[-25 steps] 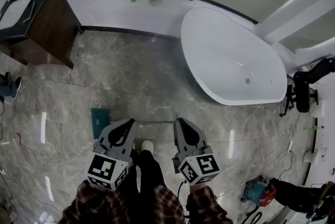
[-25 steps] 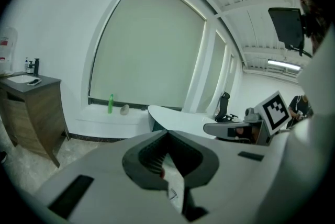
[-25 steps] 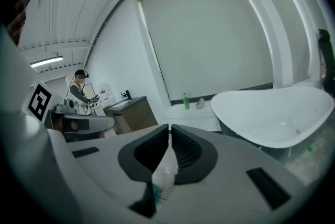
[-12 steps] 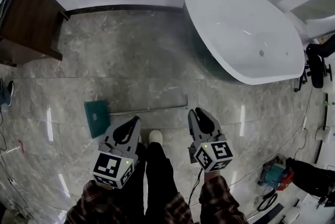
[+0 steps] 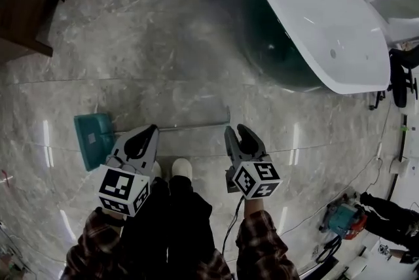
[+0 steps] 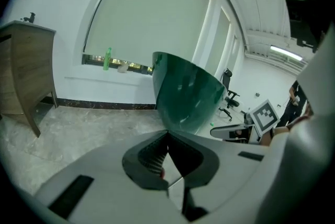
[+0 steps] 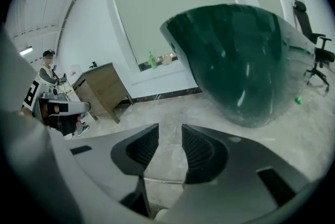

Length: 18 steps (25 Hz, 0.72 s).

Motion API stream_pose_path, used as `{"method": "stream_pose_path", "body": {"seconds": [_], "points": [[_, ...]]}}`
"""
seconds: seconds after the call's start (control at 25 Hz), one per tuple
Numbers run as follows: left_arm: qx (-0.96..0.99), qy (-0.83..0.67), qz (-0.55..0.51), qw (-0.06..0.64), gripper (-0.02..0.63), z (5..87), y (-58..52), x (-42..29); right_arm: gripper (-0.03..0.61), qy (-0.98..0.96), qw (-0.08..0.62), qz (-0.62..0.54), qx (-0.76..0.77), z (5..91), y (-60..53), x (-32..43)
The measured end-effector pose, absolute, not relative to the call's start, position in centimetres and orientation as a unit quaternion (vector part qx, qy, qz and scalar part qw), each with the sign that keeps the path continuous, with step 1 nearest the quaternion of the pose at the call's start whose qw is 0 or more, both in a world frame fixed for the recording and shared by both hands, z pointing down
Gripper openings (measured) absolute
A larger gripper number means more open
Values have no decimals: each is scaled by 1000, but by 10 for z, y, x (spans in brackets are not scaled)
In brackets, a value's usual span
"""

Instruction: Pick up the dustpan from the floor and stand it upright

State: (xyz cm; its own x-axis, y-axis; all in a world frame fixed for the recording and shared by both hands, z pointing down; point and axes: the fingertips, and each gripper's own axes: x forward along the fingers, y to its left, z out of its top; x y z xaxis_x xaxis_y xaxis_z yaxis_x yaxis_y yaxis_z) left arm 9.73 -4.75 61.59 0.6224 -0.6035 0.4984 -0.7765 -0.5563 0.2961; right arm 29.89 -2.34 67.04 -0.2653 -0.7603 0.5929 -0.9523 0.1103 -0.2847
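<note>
A teal dustpan (image 5: 91, 139) lies flat on the marble floor, and its long thin metal handle (image 5: 190, 124) runs to the right. My left gripper (image 5: 152, 131) hovers just in front of the handle near the pan. Its jaws are shut with nothing between them (image 6: 167, 133). My right gripper (image 5: 237, 131) is close to the handle's free end. Its jaws have just been opening and stand open, with only floor showing through the gap (image 7: 170, 131).
A white bathtub (image 5: 314, 17) with a dark green outside (image 7: 241, 60) stands ahead on the right. A wooden cabinet (image 5: 19, 4) is at the far left. My white shoe (image 5: 181, 167) is between the grippers. A teal power tool (image 5: 344, 220) and cables lie at the lower right.
Both grippers have sunk toward the floor and now sit at the dustpan's handle. The right jaws have gone from shut to open. The dustpan has not moved.
</note>
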Motion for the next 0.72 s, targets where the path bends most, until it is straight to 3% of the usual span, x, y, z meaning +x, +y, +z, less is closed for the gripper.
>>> {"method": "stream_pose_path", "body": {"seconds": [0.72], "points": [[872,-395,165,237,11,805,-92,118,163,-553,165,471,667,991,-6,388]]}}
